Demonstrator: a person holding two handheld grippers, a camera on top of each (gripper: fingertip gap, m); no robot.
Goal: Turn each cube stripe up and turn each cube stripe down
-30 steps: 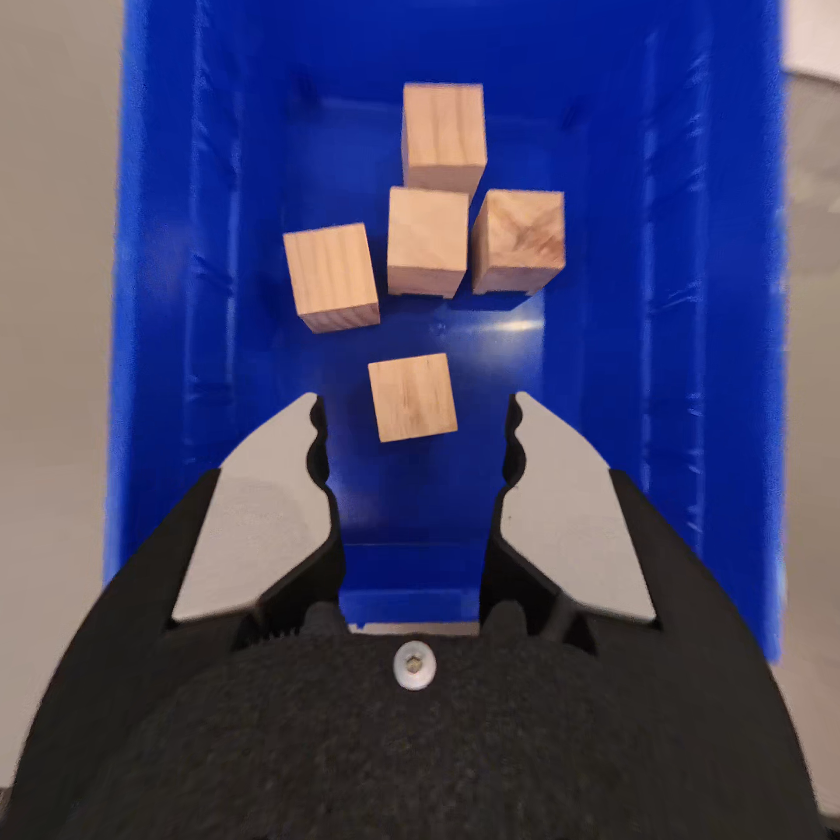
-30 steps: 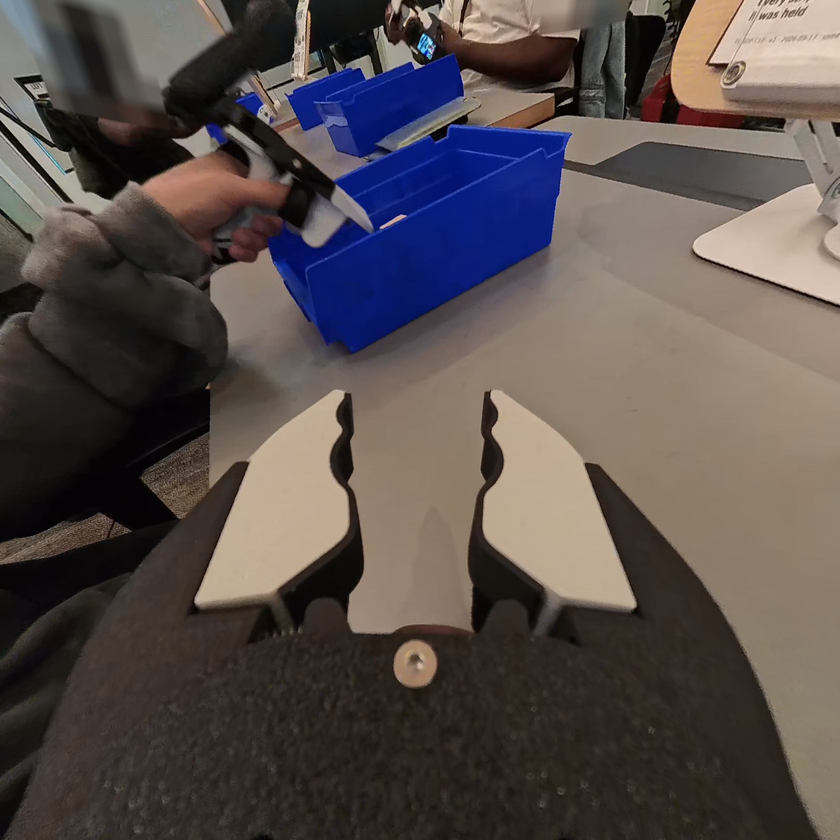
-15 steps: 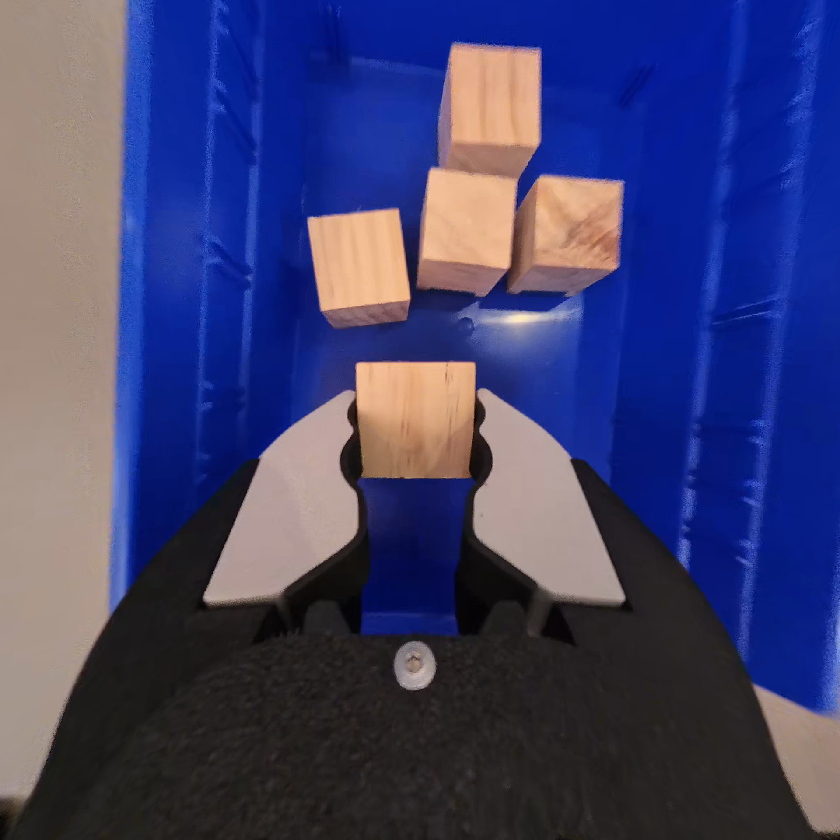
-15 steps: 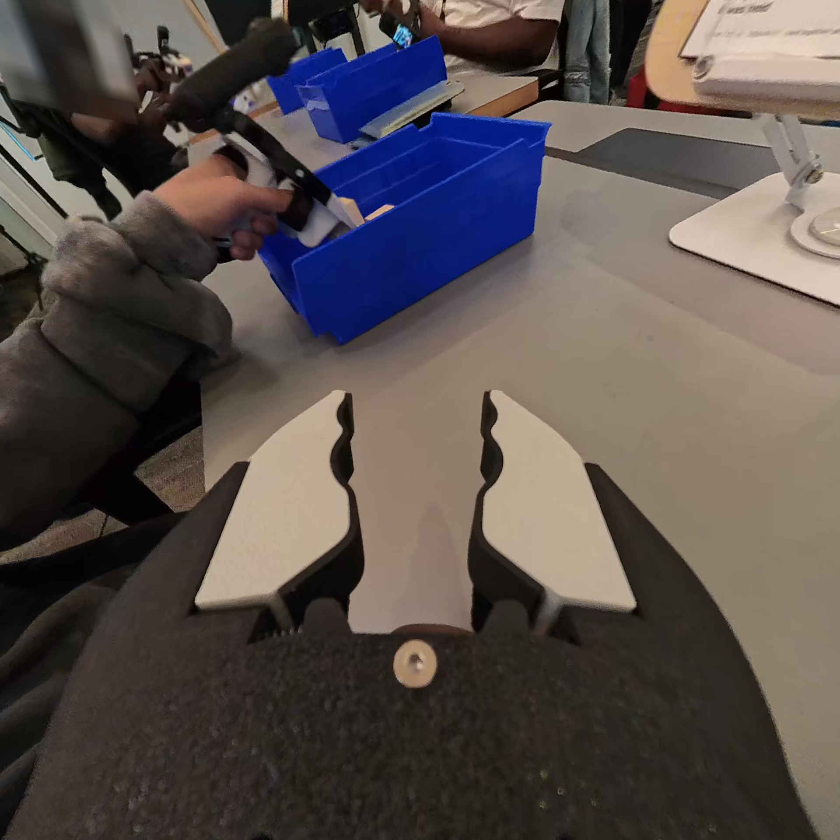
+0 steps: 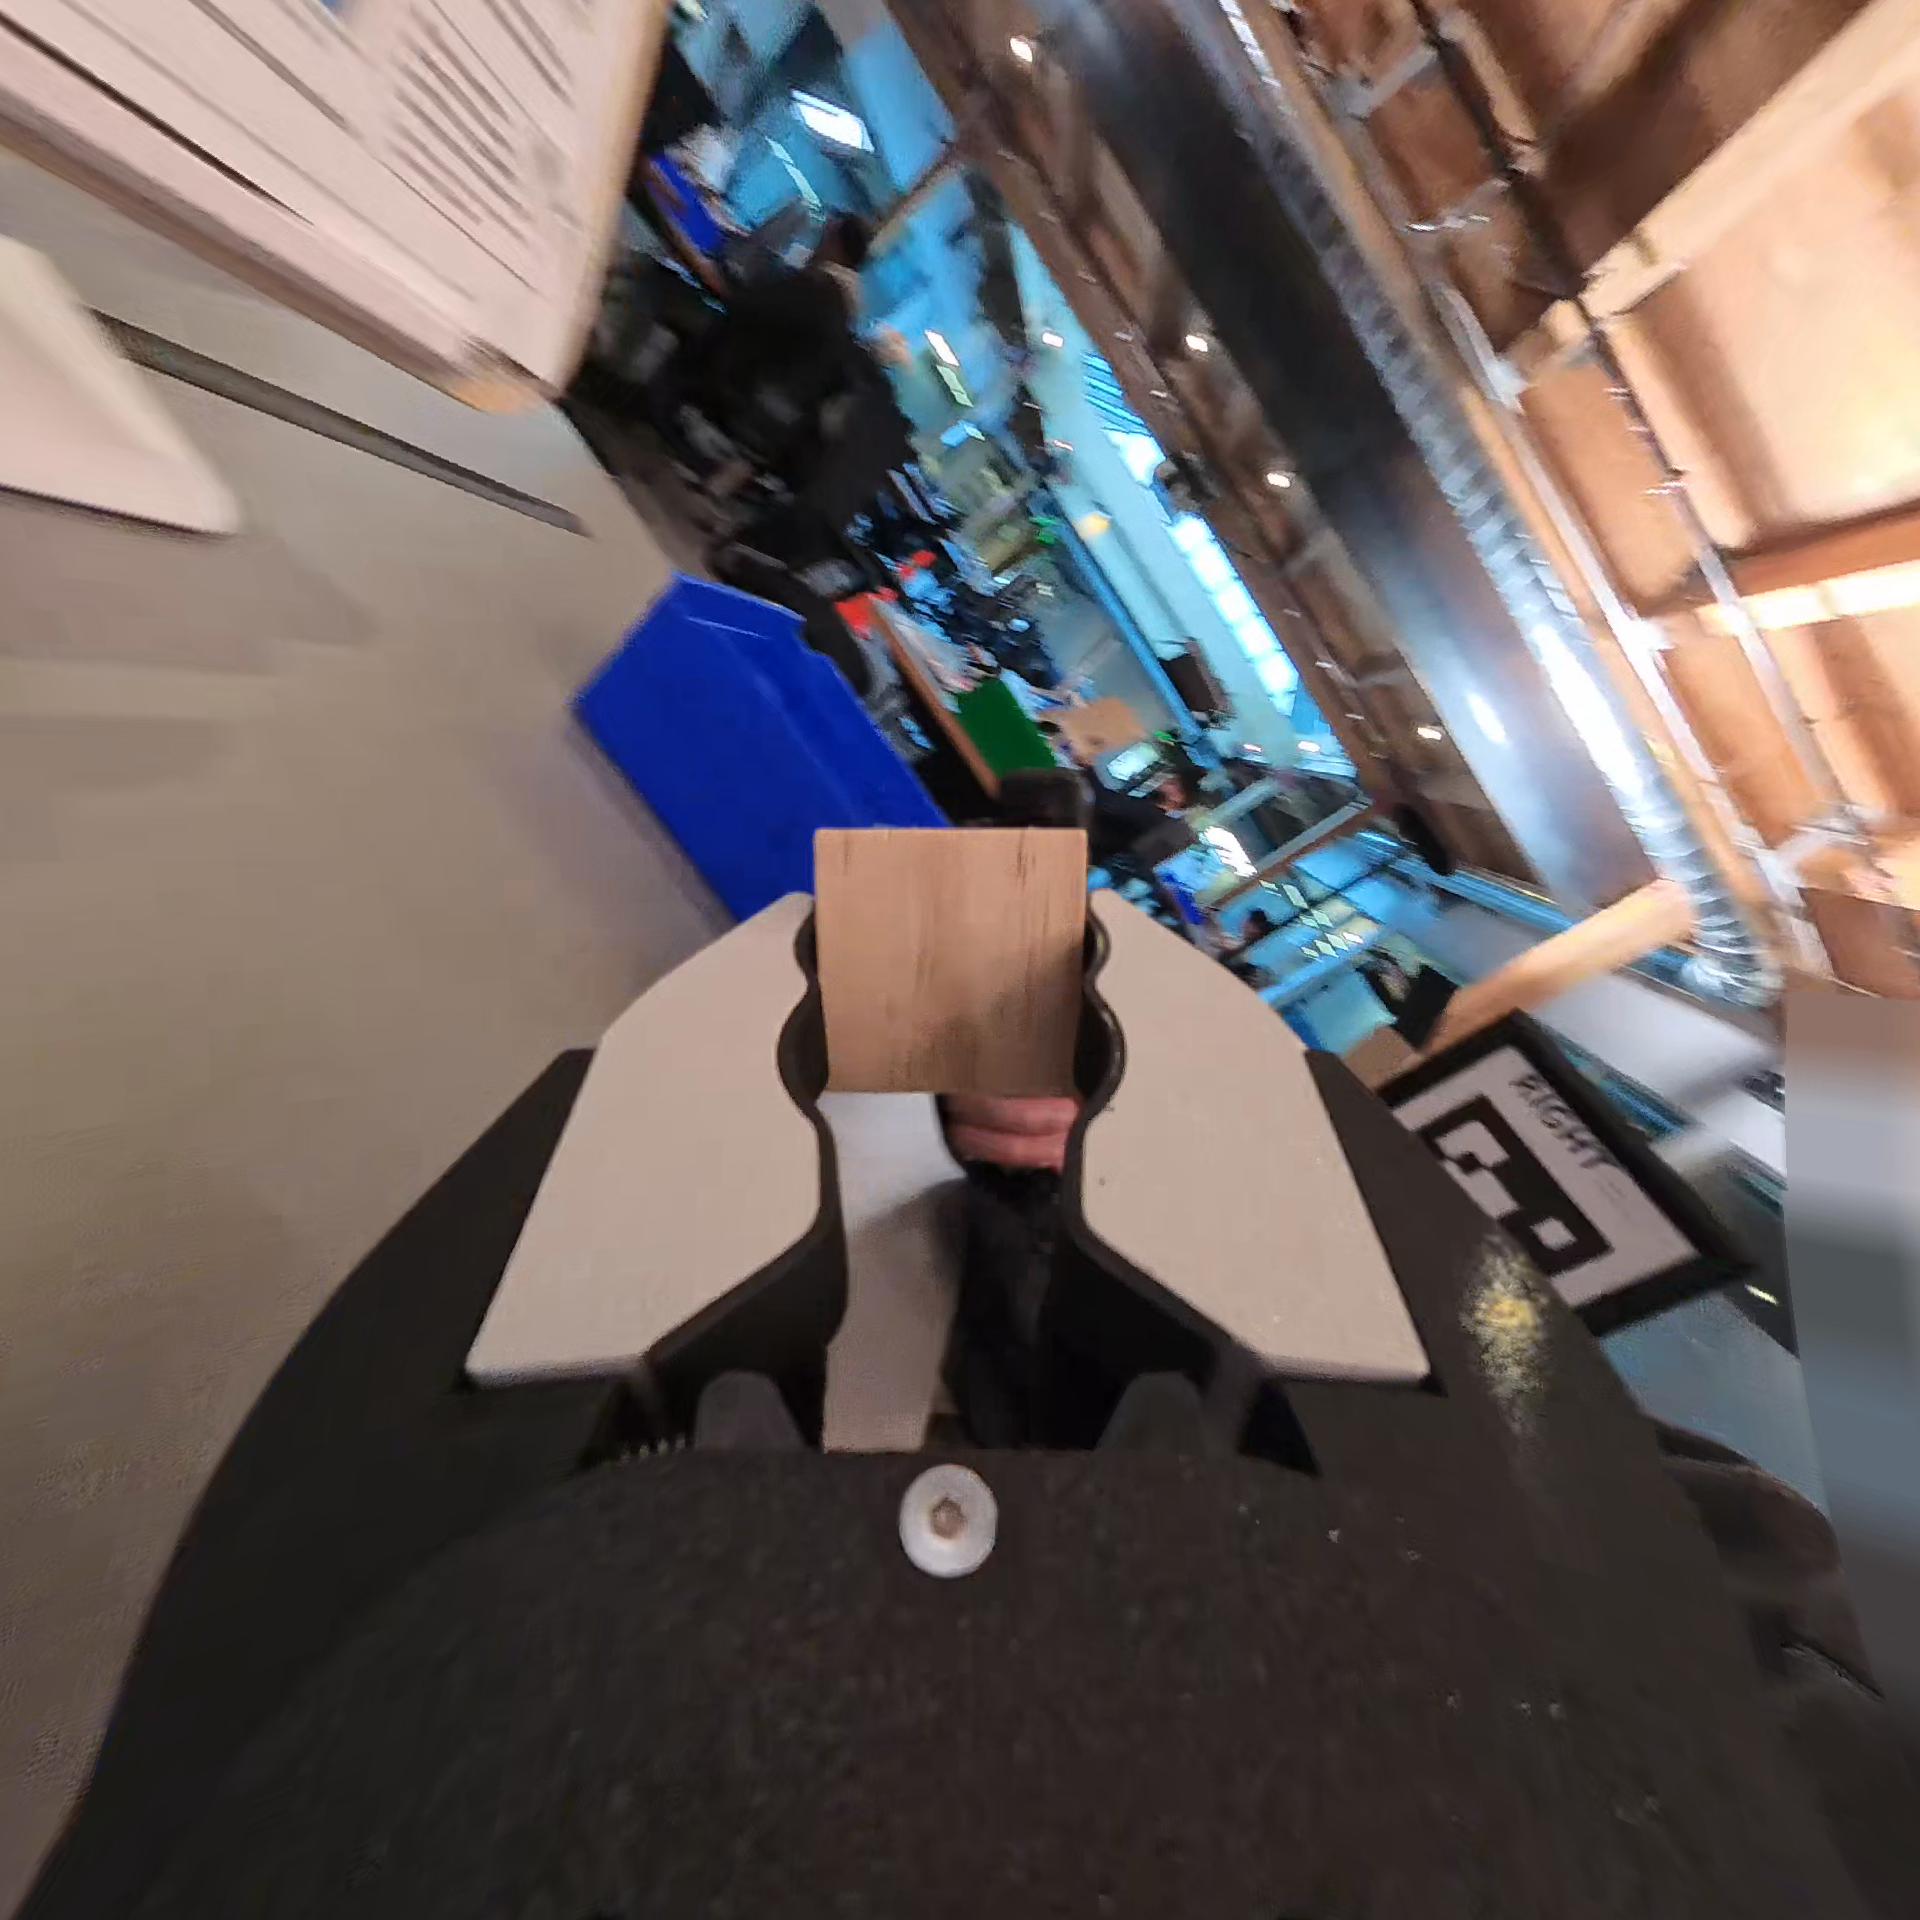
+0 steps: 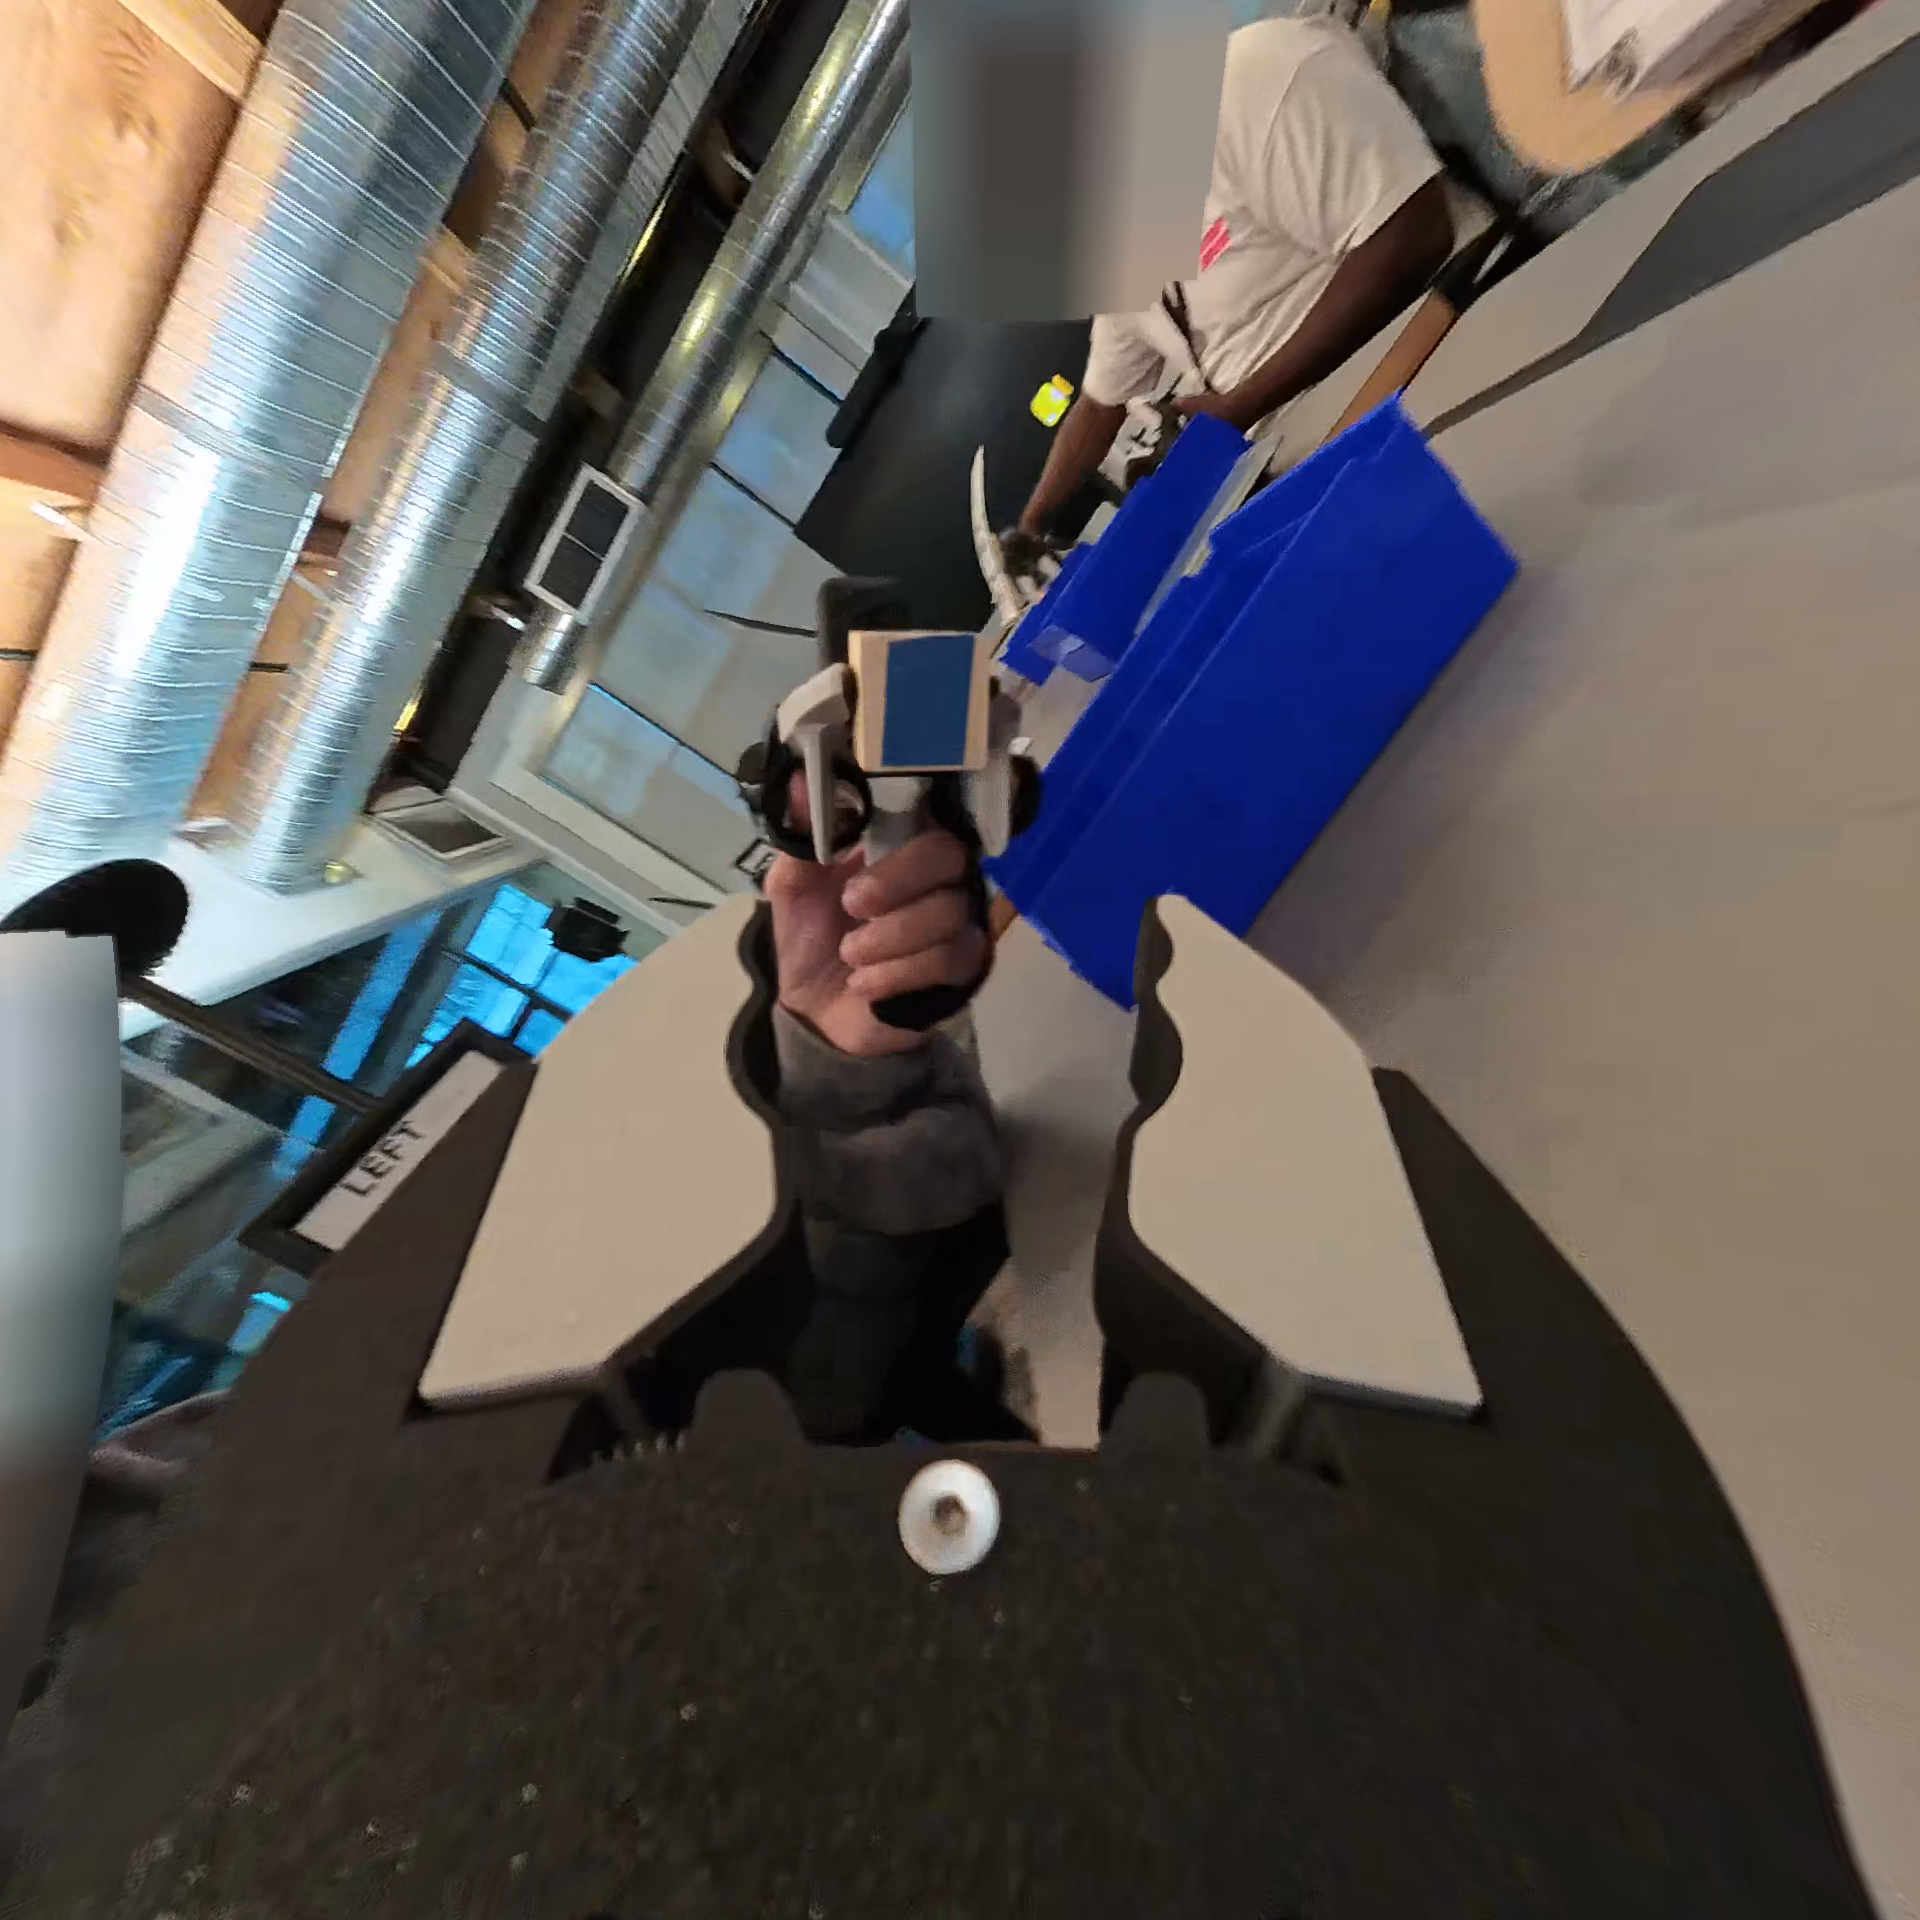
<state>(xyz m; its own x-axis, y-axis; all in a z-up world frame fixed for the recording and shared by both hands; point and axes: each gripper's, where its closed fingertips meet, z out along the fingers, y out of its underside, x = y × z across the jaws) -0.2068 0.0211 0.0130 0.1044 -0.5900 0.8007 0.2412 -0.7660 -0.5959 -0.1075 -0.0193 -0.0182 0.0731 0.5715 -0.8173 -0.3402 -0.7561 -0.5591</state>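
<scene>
My left gripper (image 5: 948, 935) is shut on a wooden cube (image 5: 948, 961), held in the air away from the bin; the face toward its camera is plain wood. In the right wrist view the same cube (image 6: 920, 701) shows a blue stripe on the face toward my right gripper, and it sits in the left gripper (image 6: 914, 717), held by a hand (image 6: 883, 935). My right gripper (image 6: 951, 935) is open and empty, rolled on its side and pointed at the cube from a distance. The blue bin (image 6: 1268, 665) stands on the grey table (image 6: 1610, 831); its inside is hidden.
The blue bin also shows in the left wrist view (image 5: 748, 748) behind the cube. More blue bins (image 6: 1122, 540) and a person in a white shirt (image 6: 1288, 208) are beyond it. A white stand base (image 5: 73, 416) lies on the table.
The left gripper lifted the cube out of the bin and rolled sideways to face the right gripper. The right gripper rose from the table, rolled sideways and now points at the cube.
</scene>
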